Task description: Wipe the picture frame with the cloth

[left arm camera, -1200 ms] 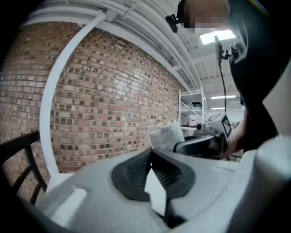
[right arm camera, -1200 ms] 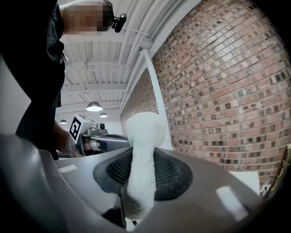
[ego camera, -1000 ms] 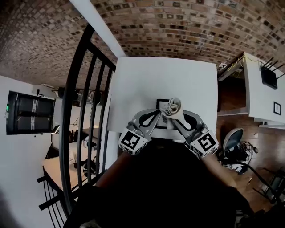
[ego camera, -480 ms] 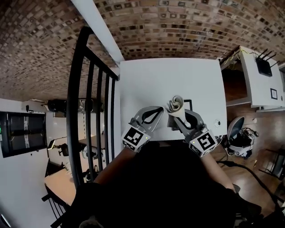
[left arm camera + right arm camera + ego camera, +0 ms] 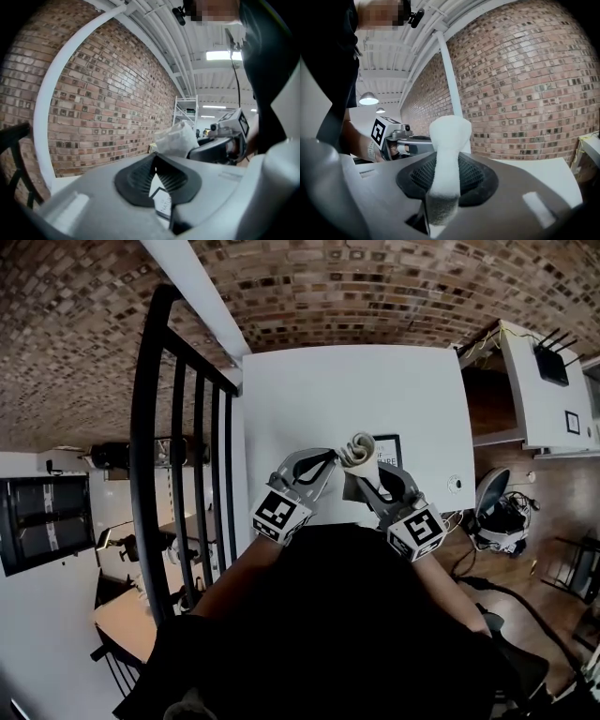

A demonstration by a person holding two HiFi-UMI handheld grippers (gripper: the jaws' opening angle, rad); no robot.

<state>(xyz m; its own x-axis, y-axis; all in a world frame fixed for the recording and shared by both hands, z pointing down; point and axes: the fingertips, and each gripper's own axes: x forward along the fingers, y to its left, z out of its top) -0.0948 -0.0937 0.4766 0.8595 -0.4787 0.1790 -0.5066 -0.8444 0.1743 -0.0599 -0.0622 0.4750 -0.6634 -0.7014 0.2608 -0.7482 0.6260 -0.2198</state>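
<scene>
Pinches the cloth (image 5: pixel 446 140) at mid-length with the right claw (image 5: pixel 443 180), ribbed dark pads pressed in from both sides, so the roll narrows at the grip and bulges above it. Looks soft, white and nubbly, rather like terry, wound into a loose scroll at the free end. Probably gripped that way to leave a padded head free for rubbing.

Holds the left claw (image 5: pixel 155 159) closed, tips touching, nothing pinched. Leaves only a wedge-shaped gap behind the tips, and through it shows a corner of the picture frame (image 5: pixel 164 205).

Lies flat on the smooth white counter (image 5: pixel 309 399), that frame: thin, black-edged, with a pale printed sheet inside. Sits partly behind the cloth and the right claw in the head view, near the left tips. May be a matter of the closed left claw waiting to steady the frame; cannot tell.

Seems raised off the counter rather than pressed down, so no wiping contact yet, by the look of it.

Beyond the counter, a rough brick wall (image 5: pixel 375 287); at the left, a black railing (image 5: pixel 178 427) of round metal bars.
</scene>
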